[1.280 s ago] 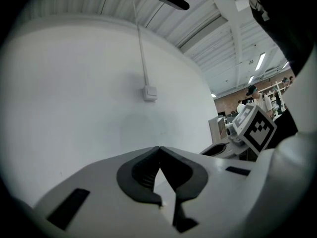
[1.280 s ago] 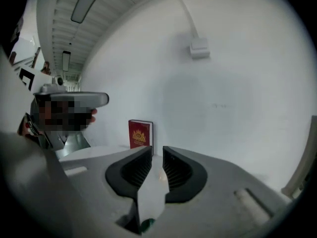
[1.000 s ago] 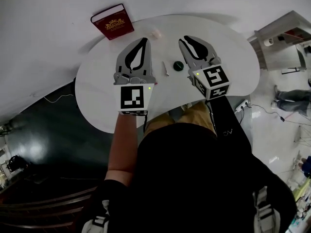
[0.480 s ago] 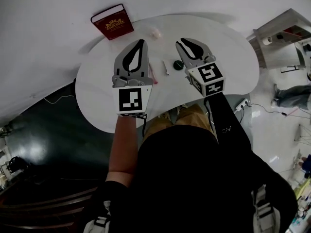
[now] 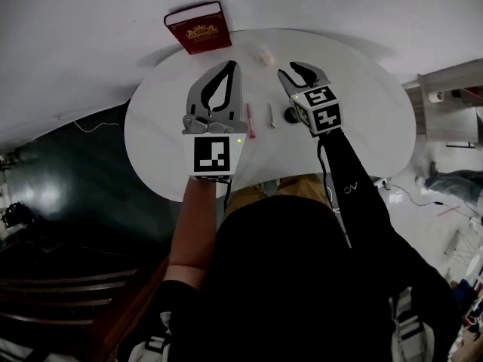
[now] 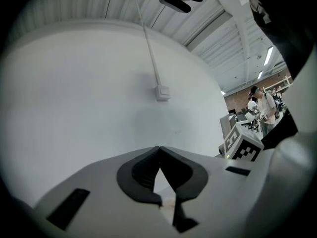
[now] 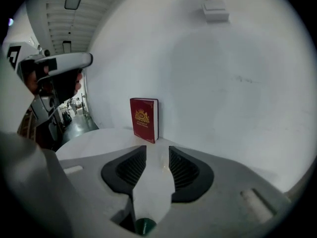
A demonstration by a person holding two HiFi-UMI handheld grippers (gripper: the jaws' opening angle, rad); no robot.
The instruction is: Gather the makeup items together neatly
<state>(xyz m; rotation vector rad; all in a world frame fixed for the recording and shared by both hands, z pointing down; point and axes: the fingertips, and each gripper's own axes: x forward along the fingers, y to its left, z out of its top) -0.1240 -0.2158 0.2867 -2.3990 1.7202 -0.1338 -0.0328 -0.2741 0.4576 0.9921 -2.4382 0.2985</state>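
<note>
White oval table (image 5: 158,142) carries everything, and the dark red hardcover book (image 5: 198,27) standing at its far edge serves as the marker for places.

Right of the book and nearer the person hangs the left gripper (image 5: 229,66). Its jaws are closed tip to tip with nothing between them.

Just past it, further right of the book, a slim pink stick (image 5: 250,119) lies on the table. A thin pale stick (image 5: 271,115) lies beside it, close but apart, and both point roughly away from the person.

A small pale pinkish lump (image 5: 264,54) sits much closer to the book than the sticks do. It is well apart from them and too small to identify.

Further right again is a small dark green round jar (image 5: 290,115), near the pale stick. The right gripper (image 5: 300,70) is tilted down over it. Its jaws have just been opening and stand apart. The jar shows low in the gap near their roots, and the pads do not press on it.

Judging by the layout, the gathering is partly done. The two sticks and the jar form a loose row. The lump by the book is yet to join them, the row could be tightened, and neither gripper holds anything.
</note>
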